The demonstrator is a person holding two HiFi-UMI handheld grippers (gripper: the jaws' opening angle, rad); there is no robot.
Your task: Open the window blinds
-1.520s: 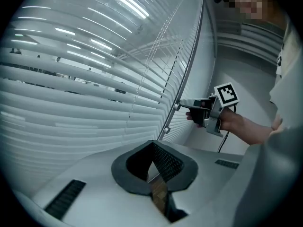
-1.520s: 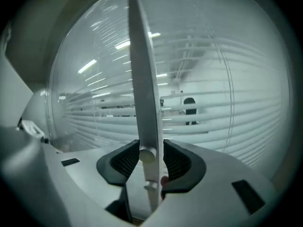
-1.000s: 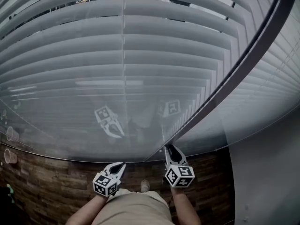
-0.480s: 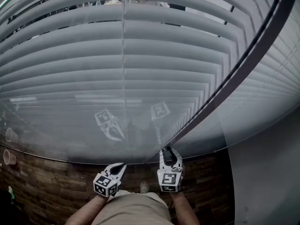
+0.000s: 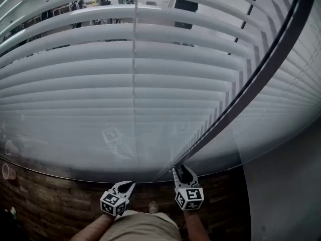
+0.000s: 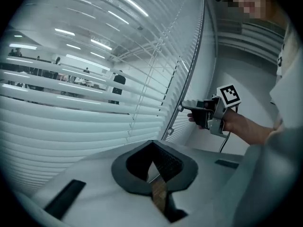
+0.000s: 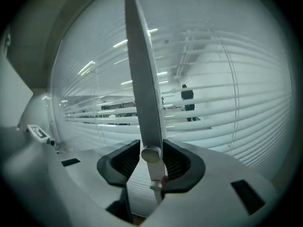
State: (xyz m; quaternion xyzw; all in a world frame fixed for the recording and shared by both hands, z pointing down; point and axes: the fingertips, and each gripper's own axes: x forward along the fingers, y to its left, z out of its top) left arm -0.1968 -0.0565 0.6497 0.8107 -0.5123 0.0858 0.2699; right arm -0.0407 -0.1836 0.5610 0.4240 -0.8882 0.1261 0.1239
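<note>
White slatted blinds (image 5: 100, 59) fill the window, with gaps between the upper slats showing a lit room beyond. The long tilt wand (image 5: 251, 84) hangs slanting down to my right gripper (image 5: 178, 168). In the right gripper view the wand (image 7: 142, 79) stands between the pads (image 7: 177, 160) and touches both, its round knob low between them. These jaws have just been opening a little, with the wand still between them. The left gripper view shows that gripper (image 6: 187, 107) at the wand. My left gripper (image 5: 129, 184) hovers beside it, tips together, holding nothing.
A second blind (image 5: 296, 94) hangs right of the wand. A lift cord (image 5: 134, 84) runs down the main blind. Below the sill lies a brown brick-patterned surface (image 5: 50, 200), and a plain grey wall (image 5: 286, 185) stands at the right. A person (image 5: 186, 6) stands beyond the glass.
The slats have tilted further open, showing more of the room at the top. My right gripper rolled on the wand. The grippers' reflections in the glass have faded. The left gripper stayed put.
</note>
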